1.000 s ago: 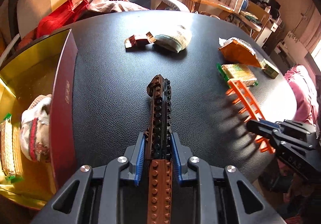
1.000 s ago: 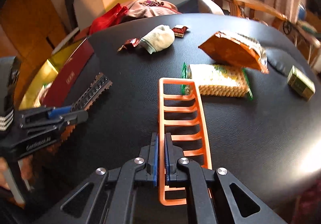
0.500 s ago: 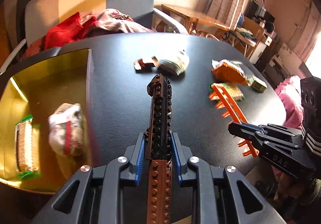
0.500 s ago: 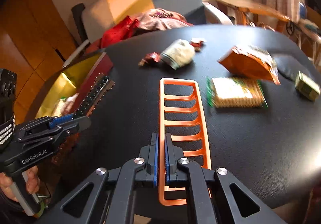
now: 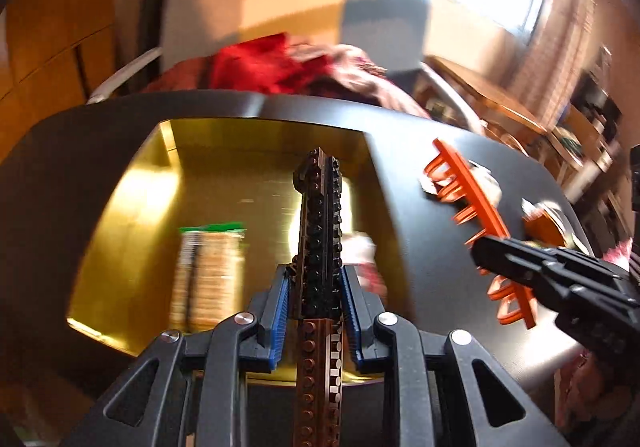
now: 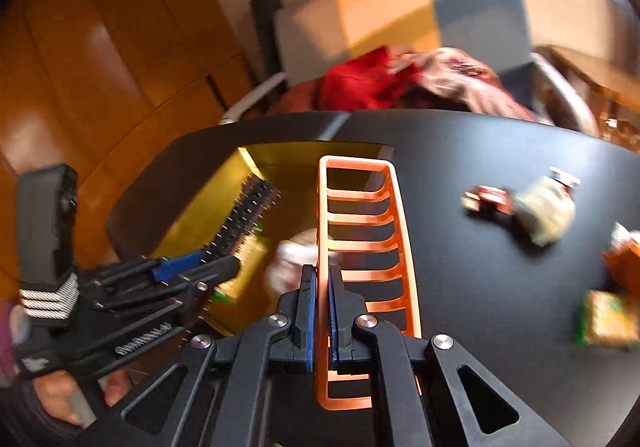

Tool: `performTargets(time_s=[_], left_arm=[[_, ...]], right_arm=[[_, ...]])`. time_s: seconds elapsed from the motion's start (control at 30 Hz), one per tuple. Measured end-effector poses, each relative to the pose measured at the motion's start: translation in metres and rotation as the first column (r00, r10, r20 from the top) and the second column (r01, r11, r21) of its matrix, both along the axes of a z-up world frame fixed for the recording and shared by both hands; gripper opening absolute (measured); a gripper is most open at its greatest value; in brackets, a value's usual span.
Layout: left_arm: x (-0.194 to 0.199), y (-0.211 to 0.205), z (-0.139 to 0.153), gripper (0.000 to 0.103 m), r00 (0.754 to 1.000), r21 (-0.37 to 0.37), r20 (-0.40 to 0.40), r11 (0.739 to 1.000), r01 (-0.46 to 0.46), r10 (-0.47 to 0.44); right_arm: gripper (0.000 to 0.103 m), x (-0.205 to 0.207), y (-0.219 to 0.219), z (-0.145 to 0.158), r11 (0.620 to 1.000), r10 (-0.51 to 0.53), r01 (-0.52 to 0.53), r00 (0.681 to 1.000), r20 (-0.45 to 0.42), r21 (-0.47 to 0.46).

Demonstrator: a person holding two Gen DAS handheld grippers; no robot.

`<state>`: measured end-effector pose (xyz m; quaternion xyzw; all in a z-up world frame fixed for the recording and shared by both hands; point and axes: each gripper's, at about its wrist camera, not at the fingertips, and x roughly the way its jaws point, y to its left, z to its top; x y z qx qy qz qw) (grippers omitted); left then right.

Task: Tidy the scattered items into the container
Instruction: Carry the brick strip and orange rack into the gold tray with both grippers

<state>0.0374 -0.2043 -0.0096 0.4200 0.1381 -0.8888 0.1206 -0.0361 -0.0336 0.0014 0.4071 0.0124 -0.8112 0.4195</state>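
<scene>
Motion-blurred cracker packet (image 5: 210,267) inside gold box (image 5: 132,207)

Container (image 5: 168,183) on table (image 5: 420,215) (biscuits (image 5: 208,271) inside)

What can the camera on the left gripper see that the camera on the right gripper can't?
Only the left wrist view shows the right gripper from outside, and the brown part of the brick bar.

Only the right wrist view shows the left gripper from outside, the hand holding it, and the green packet on the table.

Both show the gold box, the orange rack, the brick bar, the pale sock and the chair.
</scene>
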Motion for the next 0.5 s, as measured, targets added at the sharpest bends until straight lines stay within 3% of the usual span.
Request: performTargets(time_s=[0.13, 0.33, 0.5], left_arm=[[0.001, -0.039, -0.008, 0.024, 0.996, 0.003, 0.025, 0.997, -0.080, 0.080], [-0.002, -0.068, -0.025, 0.024, 0.989, 0.015, 0.060, 0.991, -0.137, 0.136], [-0.008, -0.082, -0.042, 0.025, 0.981, 0.032, 0.104, 0.985, -0.168, 0.164]], right_arm=[[0.005, -0.006, -0.052, 0.003, 0.997, 0.080, -0.079, 0.996, 0.031, -0.009], [0.005, -0.007, -0.111, -0.025, 0.985, 0.147, -0.154, 0.985, 0.095, 0.078], [0.006, -0.011, -0.127, -0.042, 0.980, 0.157, -0.172, 0.977, 0.141, 0.098]])
